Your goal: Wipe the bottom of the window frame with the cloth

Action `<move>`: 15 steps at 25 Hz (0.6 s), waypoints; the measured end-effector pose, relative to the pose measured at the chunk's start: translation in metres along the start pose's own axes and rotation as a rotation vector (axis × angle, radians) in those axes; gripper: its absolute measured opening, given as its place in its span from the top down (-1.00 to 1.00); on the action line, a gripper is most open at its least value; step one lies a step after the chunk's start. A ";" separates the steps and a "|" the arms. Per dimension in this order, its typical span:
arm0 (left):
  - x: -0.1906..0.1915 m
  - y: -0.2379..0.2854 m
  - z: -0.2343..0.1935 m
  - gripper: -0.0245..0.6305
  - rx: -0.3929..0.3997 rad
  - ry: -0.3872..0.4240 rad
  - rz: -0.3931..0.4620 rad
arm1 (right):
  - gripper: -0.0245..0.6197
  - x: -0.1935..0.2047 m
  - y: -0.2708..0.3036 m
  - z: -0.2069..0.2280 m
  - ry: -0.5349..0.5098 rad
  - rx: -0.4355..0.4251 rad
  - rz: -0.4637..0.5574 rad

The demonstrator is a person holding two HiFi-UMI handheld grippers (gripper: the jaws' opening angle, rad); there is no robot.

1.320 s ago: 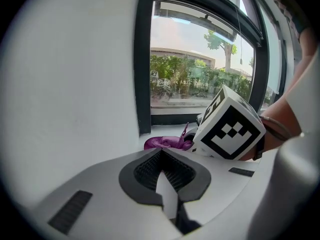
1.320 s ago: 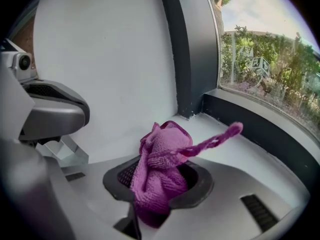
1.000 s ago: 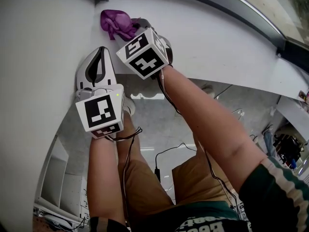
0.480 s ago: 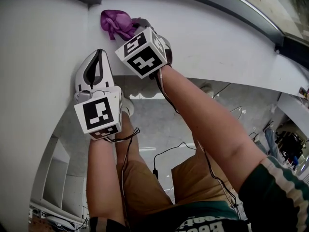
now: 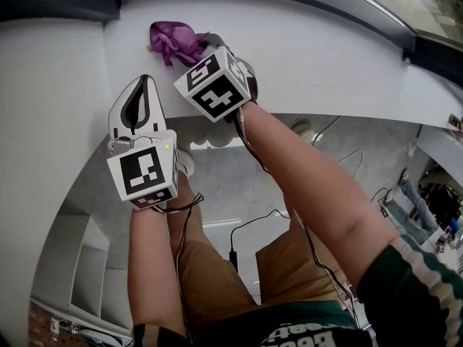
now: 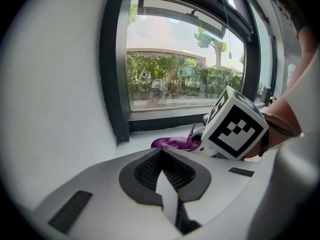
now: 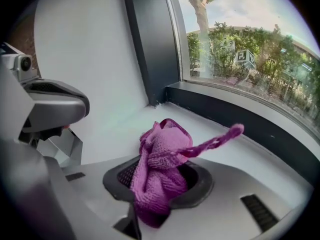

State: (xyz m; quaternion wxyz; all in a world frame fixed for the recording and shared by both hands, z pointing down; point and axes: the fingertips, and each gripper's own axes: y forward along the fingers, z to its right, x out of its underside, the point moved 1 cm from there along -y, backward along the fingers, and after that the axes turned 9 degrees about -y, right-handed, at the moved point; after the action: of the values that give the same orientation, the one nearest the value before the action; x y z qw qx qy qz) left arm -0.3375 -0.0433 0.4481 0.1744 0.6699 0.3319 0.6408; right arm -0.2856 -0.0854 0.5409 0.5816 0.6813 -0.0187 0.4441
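One white sill (image 5: 325, 56) below dark window frame (image 7: 250, 124); right claw (image 7: 152, 194) grips cloth (image 7: 162, 159).

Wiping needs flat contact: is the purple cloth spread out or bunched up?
Bunched up: the purple cloth is a crumpled wad clamped between the right gripper's jaws, one corner trailing out.

It was an indoor room: a dark window frame (image 6: 111, 74) over a white sill (image 5: 325, 56), trees (image 6: 170, 76) outside, and a grey floor (image 5: 231, 186).

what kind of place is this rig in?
Indoors at a window, likely an office or lab room: a white sill, a dark window frame, and trees and a low building outside.
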 end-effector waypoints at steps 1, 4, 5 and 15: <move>0.000 0.002 0.005 0.90 0.005 0.004 -0.002 | 0.51 0.004 -0.003 0.003 0.006 0.004 -0.001; -0.001 0.008 0.021 0.90 0.023 0.014 -0.006 | 0.51 0.017 -0.014 0.015 0.021 0.015 -0.004; -0.002 0.009 0.028 0.90 0.031 0.018 -0.007 | 0.51 0.021 -0.018 0.018 0.025 0.019 -0.005; -0.009 0.025 0.081 0.90 0.086 0.078 -0.010 | 0.51 0.064 -0.053 0.052 0.068 0.057 -0.018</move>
State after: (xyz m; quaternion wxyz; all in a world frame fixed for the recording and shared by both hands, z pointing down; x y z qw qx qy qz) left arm -0.2529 -0.0516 0.4484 0.1353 0.6497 0.3690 0.6507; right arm -0.1874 -0.0791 0.5432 0.5661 0.6822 0.0198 0.4623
